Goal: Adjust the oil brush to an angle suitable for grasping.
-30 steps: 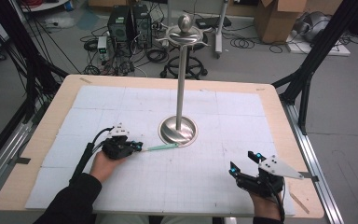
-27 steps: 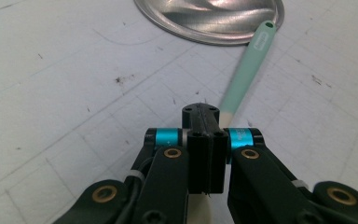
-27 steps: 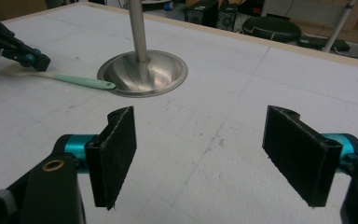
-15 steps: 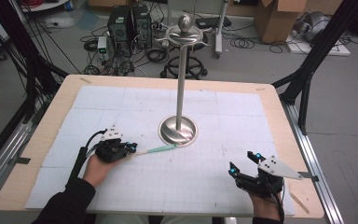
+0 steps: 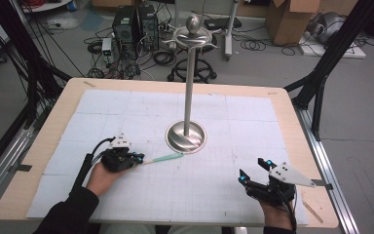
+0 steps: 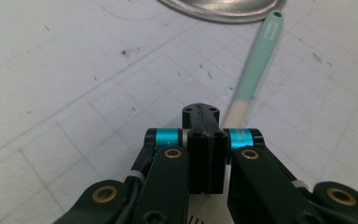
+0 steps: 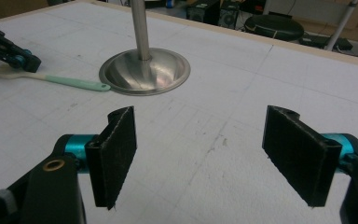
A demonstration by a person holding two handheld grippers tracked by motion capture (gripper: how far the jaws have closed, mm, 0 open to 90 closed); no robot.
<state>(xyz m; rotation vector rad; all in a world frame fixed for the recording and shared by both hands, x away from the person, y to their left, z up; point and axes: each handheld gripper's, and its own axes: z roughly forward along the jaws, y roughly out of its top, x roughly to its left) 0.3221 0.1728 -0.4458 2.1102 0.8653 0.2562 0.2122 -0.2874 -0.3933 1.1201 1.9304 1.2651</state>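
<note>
The left tongs (image 5: pixel 135 158) are sitting pressed together, jaws meeting with no gap, and the cream end of a mint-handled utensil (image 5: pixel 168 158) is lying just beside them on the counter (image 5: pixel 39 146); whether they are pinching it I cannot tell. Its handle is reaching ahead to the rim of the steel stand (image 5: pixel 186 136). The right tongs (image 5: pixel 253 171) are hovering wide apart near the counter's near edge, with bare gridded mat lying open ahead of them toward the stand
</note>
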